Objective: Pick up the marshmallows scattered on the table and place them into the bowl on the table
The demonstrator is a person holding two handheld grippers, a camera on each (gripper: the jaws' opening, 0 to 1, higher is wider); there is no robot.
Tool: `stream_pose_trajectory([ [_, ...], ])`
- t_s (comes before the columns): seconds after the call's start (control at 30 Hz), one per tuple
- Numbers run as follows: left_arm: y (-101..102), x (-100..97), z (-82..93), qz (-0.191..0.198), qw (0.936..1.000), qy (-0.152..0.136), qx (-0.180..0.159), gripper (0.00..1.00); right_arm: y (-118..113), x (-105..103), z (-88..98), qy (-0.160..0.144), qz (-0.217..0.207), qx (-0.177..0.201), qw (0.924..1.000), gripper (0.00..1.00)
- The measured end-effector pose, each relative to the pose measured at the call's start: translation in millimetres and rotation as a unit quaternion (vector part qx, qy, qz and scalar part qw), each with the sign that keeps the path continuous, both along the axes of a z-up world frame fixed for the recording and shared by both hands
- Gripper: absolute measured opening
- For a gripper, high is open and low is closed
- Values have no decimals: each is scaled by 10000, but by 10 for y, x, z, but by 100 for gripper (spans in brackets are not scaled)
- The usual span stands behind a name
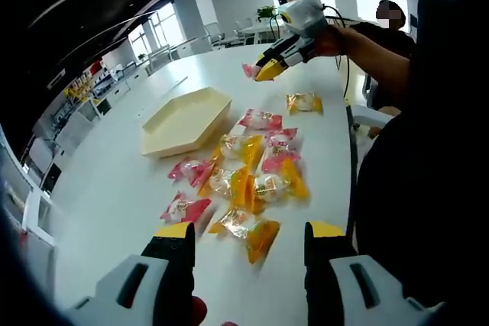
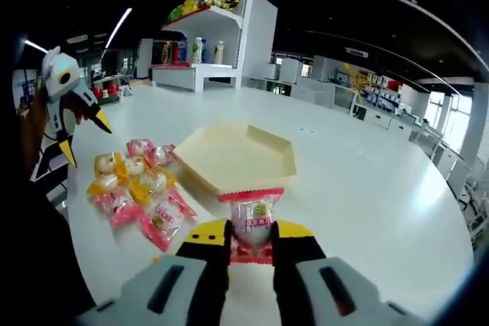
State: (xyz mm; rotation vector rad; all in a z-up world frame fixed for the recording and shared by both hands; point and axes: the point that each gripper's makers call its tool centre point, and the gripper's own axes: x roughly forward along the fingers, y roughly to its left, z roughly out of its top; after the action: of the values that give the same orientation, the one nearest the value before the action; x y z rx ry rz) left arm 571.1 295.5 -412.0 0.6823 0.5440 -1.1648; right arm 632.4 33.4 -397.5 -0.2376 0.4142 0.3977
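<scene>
Right gripper clamped on a pink-wrapped marshmallow, just short of the bowl. Carry over the rim before releasing (low, centred). Left gripper apart above the heap.

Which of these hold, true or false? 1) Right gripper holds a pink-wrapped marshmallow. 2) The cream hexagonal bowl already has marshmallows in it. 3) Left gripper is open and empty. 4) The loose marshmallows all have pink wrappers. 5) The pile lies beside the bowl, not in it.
1) True: the right gripper is shut on a pink-wrapped marshmallow.
2) False: the cream hexagonal bowl is empty.
3) True: the left gripper has its jaws apart with nothing between them.
4) False: the pile of wrapped marshmallows mixes pink and orange-yellow wrappers.
5) True: the pile lies on the white table next to the bowl.
</scene>
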Motion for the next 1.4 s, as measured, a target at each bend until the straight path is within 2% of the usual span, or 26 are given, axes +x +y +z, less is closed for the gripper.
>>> stream_pose_trajectory([
  [0.4, 24, 22, -18, 60, 10000, 22, 34, 58, -23, 68, 129, -240, -98, 34, 9997, 22],
  [0.7, 37, 38, -14, 96, 9999, 5, 30, 57, 66, 136, 167, -231, 12, 176, 9996, 22],
  [0.83, 31, 18, -34, 65, 10000, 71, 19, 57, 93, 177, 161, -221, 60, 105, 9997, 22],
  [1.4, 61, 43, -60, 64, 9999, 66, 142, 57, 119, 338, 260, -280, 106, 451, 9985, 22],
])
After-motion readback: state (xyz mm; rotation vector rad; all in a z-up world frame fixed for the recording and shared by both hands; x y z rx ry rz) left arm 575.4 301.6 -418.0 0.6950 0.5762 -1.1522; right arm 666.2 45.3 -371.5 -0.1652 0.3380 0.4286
